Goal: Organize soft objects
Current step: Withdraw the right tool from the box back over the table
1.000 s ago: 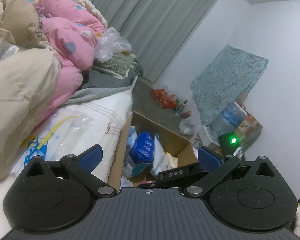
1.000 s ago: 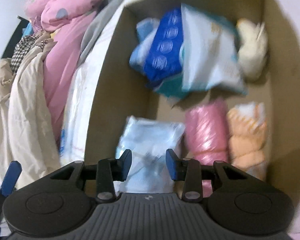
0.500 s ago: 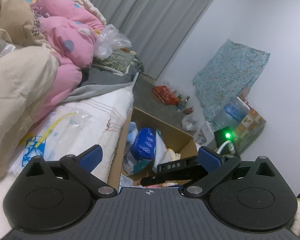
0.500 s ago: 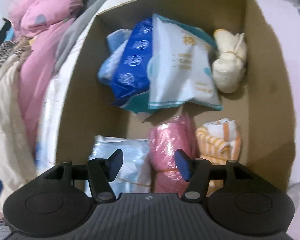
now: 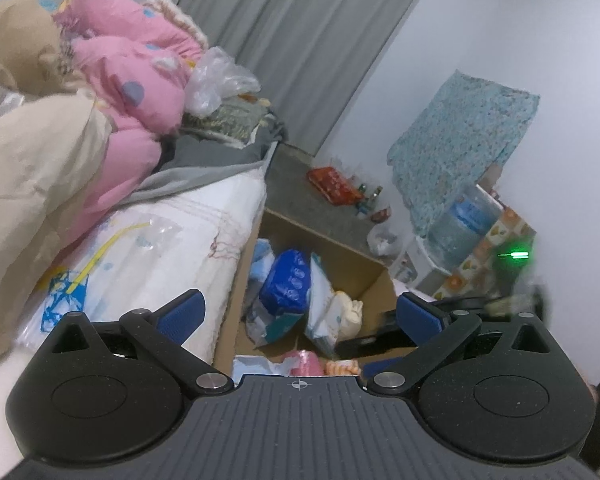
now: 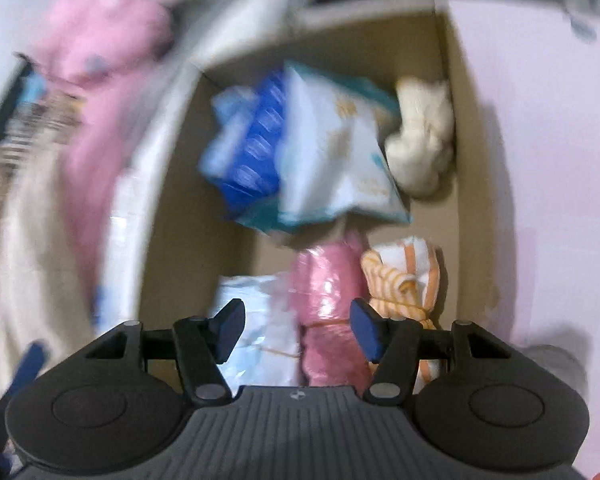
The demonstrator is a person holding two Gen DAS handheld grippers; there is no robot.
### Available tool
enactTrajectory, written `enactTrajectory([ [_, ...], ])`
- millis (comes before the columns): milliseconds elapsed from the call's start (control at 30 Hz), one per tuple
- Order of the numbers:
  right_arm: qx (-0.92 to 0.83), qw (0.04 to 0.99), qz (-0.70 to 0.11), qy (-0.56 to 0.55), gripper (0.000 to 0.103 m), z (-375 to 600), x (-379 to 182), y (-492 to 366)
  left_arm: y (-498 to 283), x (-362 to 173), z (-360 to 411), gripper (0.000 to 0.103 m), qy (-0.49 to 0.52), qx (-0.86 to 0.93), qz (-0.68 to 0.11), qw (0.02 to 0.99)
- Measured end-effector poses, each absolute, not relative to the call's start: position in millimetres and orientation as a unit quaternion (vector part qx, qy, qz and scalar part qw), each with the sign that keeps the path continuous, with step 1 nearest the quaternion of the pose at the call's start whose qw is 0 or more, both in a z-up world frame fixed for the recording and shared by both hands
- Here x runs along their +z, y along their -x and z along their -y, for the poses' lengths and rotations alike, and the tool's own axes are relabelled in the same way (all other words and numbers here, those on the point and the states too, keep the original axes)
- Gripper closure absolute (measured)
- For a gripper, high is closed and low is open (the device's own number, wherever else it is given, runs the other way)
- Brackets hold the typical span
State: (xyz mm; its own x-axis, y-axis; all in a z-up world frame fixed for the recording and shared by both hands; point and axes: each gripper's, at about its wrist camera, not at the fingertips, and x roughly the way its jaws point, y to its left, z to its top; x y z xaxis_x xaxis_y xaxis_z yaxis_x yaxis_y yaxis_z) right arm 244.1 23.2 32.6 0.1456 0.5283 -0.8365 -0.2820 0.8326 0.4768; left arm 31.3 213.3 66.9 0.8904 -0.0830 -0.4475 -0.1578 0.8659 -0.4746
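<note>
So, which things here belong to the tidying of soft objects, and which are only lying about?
Job:
- cardboard box
- blue pack
- white pack
- cream bundle
- pink roll
- orange striped cloth
- pale blue bag

Lying about:
- water jug
- red packet
- grey curtain

box (image 6: 452, 92): matt cardboard | pink roll (image 6: 332, 312): glossy plastic wrap

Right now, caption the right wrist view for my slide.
Open right hand-held gripper above cardboard box of soft bundles.

Both wrist views share the cardboard box (image 5: 374, 280).
</note>
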Motion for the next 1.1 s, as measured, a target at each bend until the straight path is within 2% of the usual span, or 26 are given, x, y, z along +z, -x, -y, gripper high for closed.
enactTrajectory([
  [300,0.320,0.820,-0.452,-0.149,0.039,126.5,125.3,-153.1,-16.0,94.3,-162.4,0.001,0.213,-0.049,-0.222,0.950],
  [433,0.297,0.850,-0.409,-0.148,0.039,189.2,141.1,-121.5,-13.8,105.9,-122.6,0.001,0.181,-0.090,-0.230,0.952],
  [700,0.252,0.877,-0.389,-0.128,0.039,248.3,116.0,-126.8,-33.9,102.8,-41.2,0.001,0.142,-0.132,-0.275,0.942],
  [1100,0.245,0.902,-0.352,-0.059,0.039,288.6,84.0,-180.9,-95.9,68.4,65.1,0.001,0.017,-0.143,-0.290,0.946],
])
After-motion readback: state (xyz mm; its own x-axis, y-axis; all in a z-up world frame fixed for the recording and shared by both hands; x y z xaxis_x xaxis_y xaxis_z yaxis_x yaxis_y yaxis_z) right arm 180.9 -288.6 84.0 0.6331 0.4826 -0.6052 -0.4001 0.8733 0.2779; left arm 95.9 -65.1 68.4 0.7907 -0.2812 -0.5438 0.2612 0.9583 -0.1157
